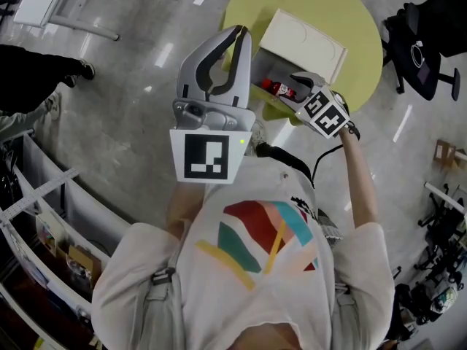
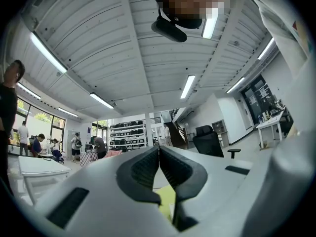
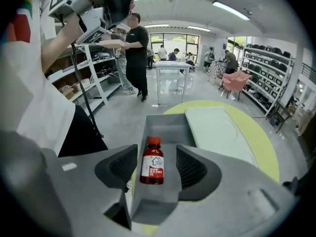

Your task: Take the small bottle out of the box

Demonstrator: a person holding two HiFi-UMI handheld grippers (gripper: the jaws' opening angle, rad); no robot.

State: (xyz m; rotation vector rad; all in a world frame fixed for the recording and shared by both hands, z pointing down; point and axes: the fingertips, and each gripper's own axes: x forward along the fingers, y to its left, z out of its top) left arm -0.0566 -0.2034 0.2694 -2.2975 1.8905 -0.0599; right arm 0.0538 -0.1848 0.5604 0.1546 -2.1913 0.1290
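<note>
A small red bottle [image 3: 152,163] with a red cap and white label lies in an open grey box [image 3: 165,125] on the round yellow-green table [image 3: 266,147]. The box's white lid [image 3: 215,127] is flipped back beside it. My right gripper [image 3: 157,157] is tilted down over the box and open, one pad on each side of the bottle, with gaps showing. In the head view the bottle [image 1: 279,88] shows just left of the right gripper [image 1: 295,86]. My left gripper [image 1: 239,33] is held up away from the box, shut and empty; its pads [image 2: 148,169] meet.
A person in black [image 3: 133,53] stands by metal shelves [image 3: 89,68] beyond the table. A black office chair [image 1: 427,42] is at the table's right, a white table [image 1: 58,2] at the far left, and shelving [image 1: 44,217] along the left.
</note>
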